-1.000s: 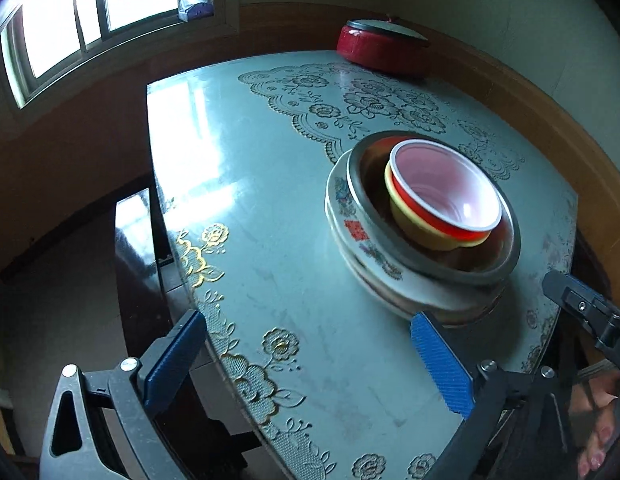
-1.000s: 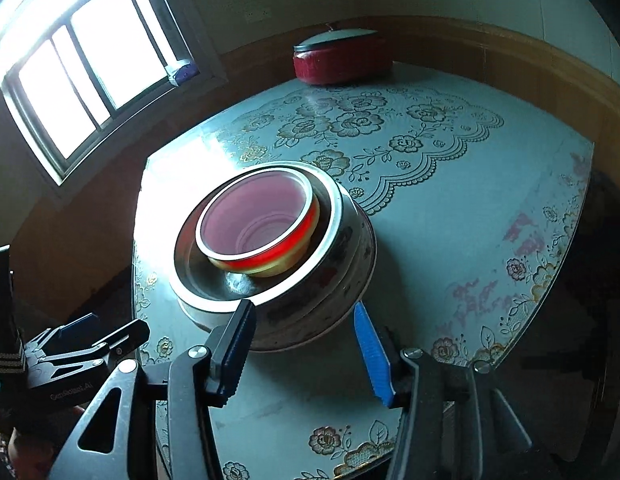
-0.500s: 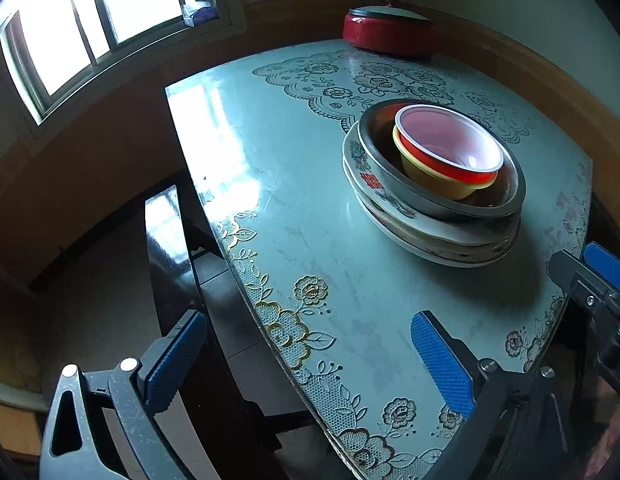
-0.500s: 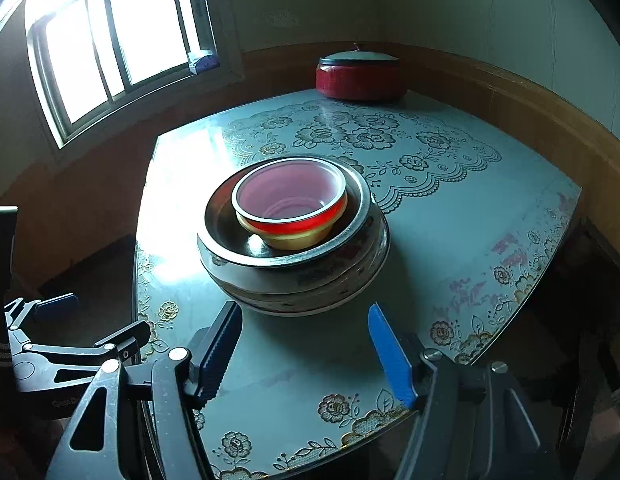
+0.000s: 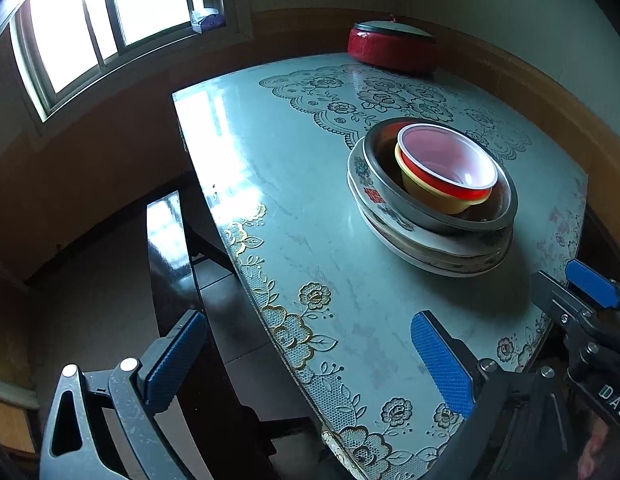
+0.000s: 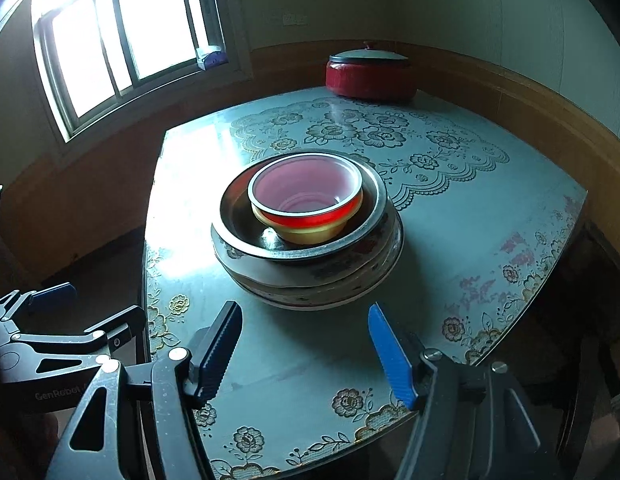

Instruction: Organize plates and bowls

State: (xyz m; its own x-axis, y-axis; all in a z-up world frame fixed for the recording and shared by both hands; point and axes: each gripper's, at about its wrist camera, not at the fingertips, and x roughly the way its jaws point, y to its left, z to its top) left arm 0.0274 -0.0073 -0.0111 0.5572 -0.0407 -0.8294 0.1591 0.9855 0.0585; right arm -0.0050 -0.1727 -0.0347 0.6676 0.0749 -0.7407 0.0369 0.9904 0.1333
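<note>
In the middle of the floral table (image 5: pixel 302 200) stands one stack. Patterned plates (image 5: pixel 394 236) lie at the bottom, with a steel bowl (image 5: pixel 394 196) on them. A yellow bowl (image 5: pixel 426 196) and a red bowl (image 5: pixel 450 160) with a pale inside nest in the steel bowl. My left gripper (image 5: pixel 310 360) hangs open and empty over the table's near left edge, well short of the stack. In the right wrist view my right gripper (image 6: pixel 306 340) is open and empty just in front of the plates (image 6: pixel 310 292). Neither gripper touches the stack.
A red lidded pot (image 6: pixel 370 76) stands at the table's far edge by the wall. A dark bench (image 5: pixel 170 260) sits below the table's left side, under the window (image 6: pixel 122 40). The other gripper shows at the edge of each view.
Both grippers have drawn back from the stack, which now looks smaller and farther off. The right gripper's jaws have widened. The stack itself has not moved.
</note>
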